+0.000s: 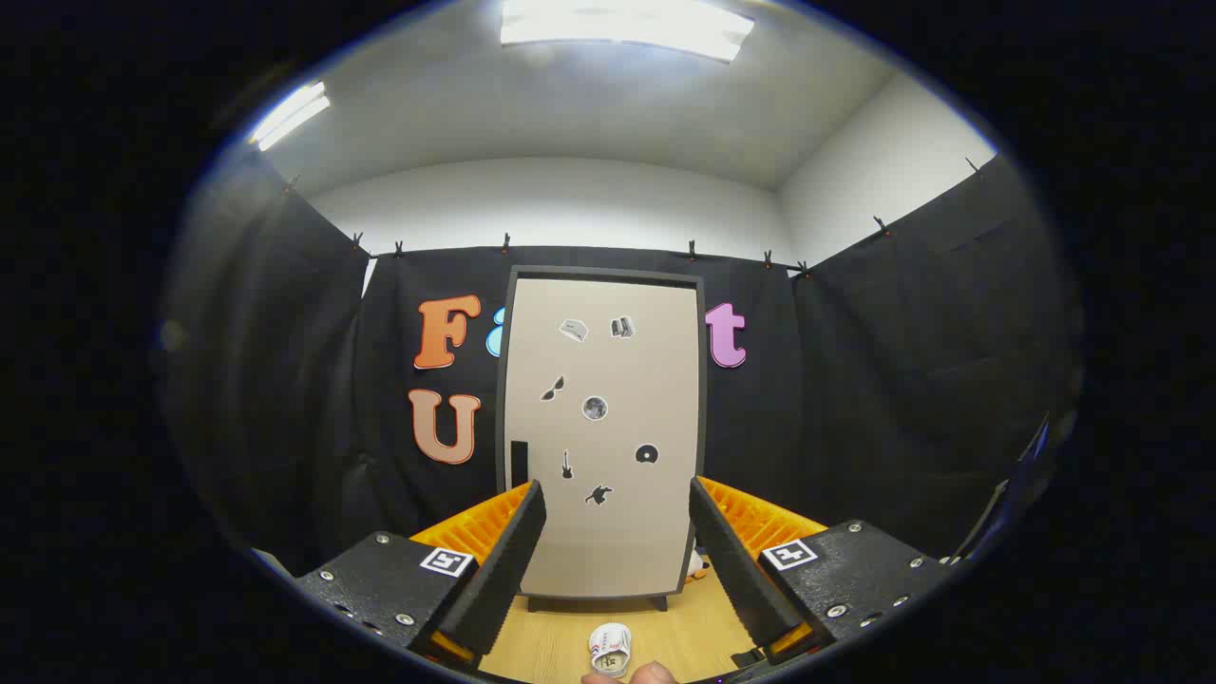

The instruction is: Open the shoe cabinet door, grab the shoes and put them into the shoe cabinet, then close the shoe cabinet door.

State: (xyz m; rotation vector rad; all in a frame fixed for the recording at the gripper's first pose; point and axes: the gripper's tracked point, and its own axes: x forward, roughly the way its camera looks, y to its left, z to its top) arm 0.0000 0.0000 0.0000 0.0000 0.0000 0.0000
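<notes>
The gripper (616, 560) gaped empty before the tall beige dark-framed shoe cabinet door (602, 437), unopened; reaching its black handle slot (519, 463) came next.

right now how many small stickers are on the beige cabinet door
7 on the closed beige shoe cabinet door: two near the top, two mid-door, three lower. The open gripper could hide more.

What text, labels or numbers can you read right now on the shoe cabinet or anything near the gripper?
Shoe cabinet door: none; its stickers are small pictures, no words.
Square markers on the gripper, open with fingers framing the door: black-and-white patterns, no words.
Small white object on the wooden surface between the fingers: print too blurred to read.
</notes>
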